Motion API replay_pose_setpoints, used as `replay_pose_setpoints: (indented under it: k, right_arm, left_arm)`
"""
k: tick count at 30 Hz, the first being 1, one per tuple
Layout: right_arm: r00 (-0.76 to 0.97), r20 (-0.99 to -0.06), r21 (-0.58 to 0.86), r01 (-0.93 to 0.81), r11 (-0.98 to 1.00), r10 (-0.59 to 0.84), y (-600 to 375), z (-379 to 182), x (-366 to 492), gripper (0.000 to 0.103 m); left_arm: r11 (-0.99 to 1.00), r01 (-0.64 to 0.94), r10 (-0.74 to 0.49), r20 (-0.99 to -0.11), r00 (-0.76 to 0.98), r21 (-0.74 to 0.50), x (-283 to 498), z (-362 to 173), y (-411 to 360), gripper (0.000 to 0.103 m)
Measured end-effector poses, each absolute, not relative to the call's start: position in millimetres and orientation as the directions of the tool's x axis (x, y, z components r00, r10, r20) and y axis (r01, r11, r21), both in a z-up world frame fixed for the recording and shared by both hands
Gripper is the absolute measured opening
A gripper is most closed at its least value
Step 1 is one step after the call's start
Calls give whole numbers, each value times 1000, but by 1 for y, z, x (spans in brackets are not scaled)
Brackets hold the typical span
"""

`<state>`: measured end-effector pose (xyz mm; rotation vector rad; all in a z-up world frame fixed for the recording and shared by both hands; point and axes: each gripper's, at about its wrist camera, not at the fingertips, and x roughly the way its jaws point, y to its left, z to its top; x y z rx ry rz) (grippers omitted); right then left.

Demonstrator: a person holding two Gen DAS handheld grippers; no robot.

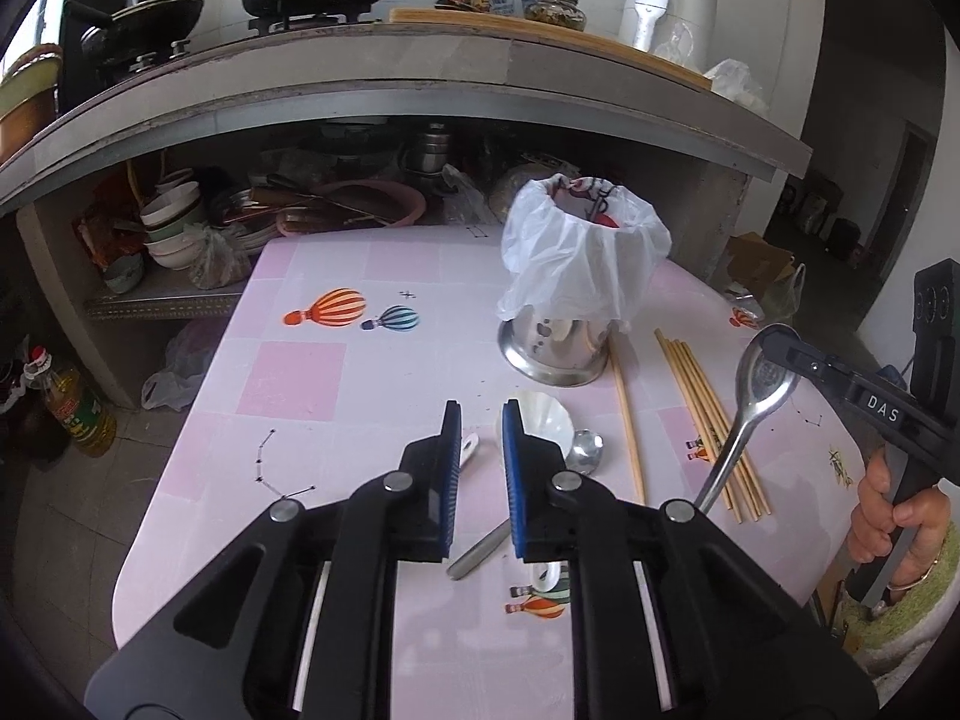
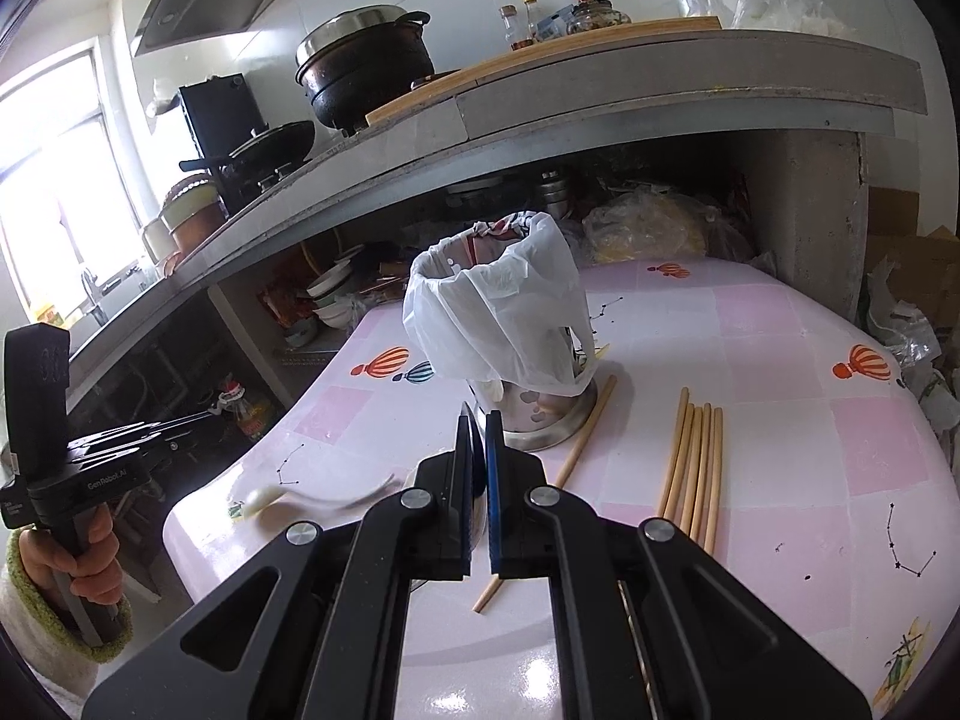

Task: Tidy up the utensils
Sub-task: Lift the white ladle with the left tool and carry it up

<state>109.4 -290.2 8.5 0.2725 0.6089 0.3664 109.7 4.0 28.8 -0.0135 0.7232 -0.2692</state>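
Wide open pink tabletop (image 1: 312, 324) on the left, nothing standing from the balloon prints to the near edge. Far middle, the bagged steel holder (image 1: 576, 300) blocks the way, one chopstick (image 1: 627, 420) touching its base. To its right a bundle of chopsticks (image 1: 708, 420) lies flat, with a bare lane between stick and bundle. The counter slab (image 1: 420, 84) overhangs the far edge, capping headroom there.

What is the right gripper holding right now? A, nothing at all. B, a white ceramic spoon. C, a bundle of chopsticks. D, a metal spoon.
D: the left wrist view shows the right gripper clamped on the bowl of a metal spoon, lifted off the table, while the chopsticks lie on the pink tabletop.
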Motion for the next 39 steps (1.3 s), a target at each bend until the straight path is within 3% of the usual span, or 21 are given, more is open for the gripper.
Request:
replay_pose_setpoints:
  k: [3,6,16,24,32,39]
  right_arm:
    - [754,-506,362,-255,897,419,-290,6,111,4]
    - [746,-514,367,-254,895,423,-288,2,113,4]
    - [722,-541,377,-251,892,431,-284,-5,121,4]
    - [713,-560,375,-236,897,422,-283,-9,129,4]
    - [696,-576,381,-235,894,428,-280,-16,137,4]
    - [681,-587,398,-229,888,438,-282,-22,145,4]
  left_arm:
    - [977,185,-208,-667,716,-106,104,21,20,36]
    - [984,125,-178,-698,694,-127,102,6,36,44]
    - [988,12,-126,-754,644,-155,119,-39,73,49]
    - [987,7,-129,-752,646,-163,147,-43,81,51]
    - [975,18,-179,-736,653,-221,214,-29,79,61]
    - [956,-5,-231,-761,606,-295,282,-35,74,61]
